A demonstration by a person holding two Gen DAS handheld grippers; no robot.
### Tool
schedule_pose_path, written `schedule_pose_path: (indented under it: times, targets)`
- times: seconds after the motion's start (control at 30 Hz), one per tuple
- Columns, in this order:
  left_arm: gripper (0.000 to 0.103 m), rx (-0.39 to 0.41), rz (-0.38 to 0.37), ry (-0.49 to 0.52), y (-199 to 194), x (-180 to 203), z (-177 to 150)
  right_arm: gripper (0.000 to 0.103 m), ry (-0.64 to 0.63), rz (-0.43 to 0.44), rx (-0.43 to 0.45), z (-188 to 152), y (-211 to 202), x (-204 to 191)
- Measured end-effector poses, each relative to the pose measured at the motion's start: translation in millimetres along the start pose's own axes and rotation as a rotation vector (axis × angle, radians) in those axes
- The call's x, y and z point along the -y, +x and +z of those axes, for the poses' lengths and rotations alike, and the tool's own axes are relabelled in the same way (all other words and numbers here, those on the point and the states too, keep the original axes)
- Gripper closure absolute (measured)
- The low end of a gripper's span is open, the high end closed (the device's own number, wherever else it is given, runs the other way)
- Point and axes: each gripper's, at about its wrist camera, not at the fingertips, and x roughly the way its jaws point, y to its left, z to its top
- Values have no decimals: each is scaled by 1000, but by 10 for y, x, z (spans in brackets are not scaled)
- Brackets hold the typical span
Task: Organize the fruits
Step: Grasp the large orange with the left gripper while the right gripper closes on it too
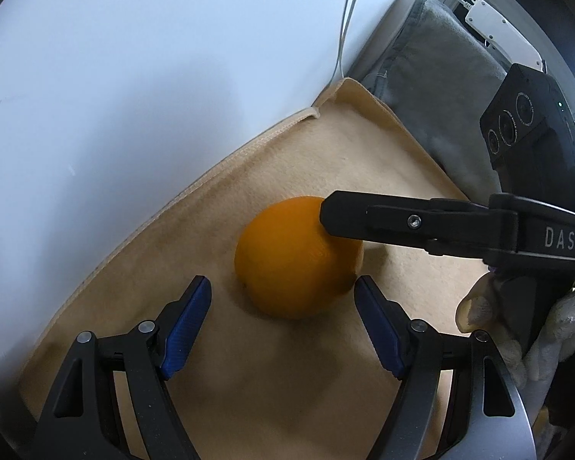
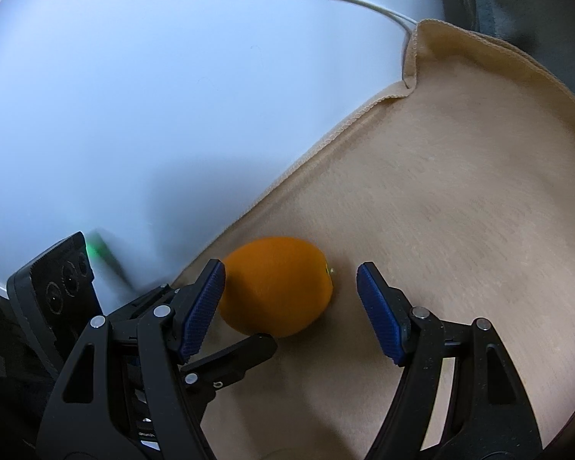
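Observation:
A single orange [image 1: 287, 264] lies on a beige cloth [image 1: 326, 153]. My left gripper [image 1: 283, 281] is open, its blue pads on either side of the fruit's near half without pressing on it. From the right, a black finger [image 1: 368, 218] of my right gripper reaches across the top of the orange. In the right wrist view the orange [image 2: 276, 287] sits between the tips of my open right gripper [image 2: 291, 266], close against the left pad and clear of the right one. A finger [image 2: 241, 360] of the left gripper pokes in below the fruit.
The cloth [image 2: 460, 191] lies over a white tabletop [image 1: 134, 76], with a white cable [image 1: 343, 38] running along it. A grey fabric [image 1: 441, 76] and a white adapter [image 1: 494, 27] lie past the cloth's far edge. A gloved hand [image 1: 517, 329] holds the right gripper.

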Motion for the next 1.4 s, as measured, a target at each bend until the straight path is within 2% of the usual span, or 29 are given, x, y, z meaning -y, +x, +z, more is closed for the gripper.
schedule_pose_path:
  times: [0.4, 0.57, 0.6, 0.8, 1.03, 1.4]
  targets:
    - [26, -13, -43, -4, 37, -46, 36, 29, -4, 33, -34, -101, 141, -143]
    - [30, -23, -71, -11, 73, -59, 34, 29, -2, 28, -37, -104, 164, -182]
    - [35, -26, -83, -9, 80, -48, 35, 30, -1, 25, -33, -102, 161, -198]
    - [35, -24, -81, 5, 77, -7, 29, 31, 14, 15, -11, -112, 124, -225]
    - [35, -29, -89, 17, 44, 61, 11, 32, 22, 5, 9, -171, -9, -223]
    - [35, -31, -113, 75, -104, 375, 100, 32, 56, -11, 69, -326, -384, -127]
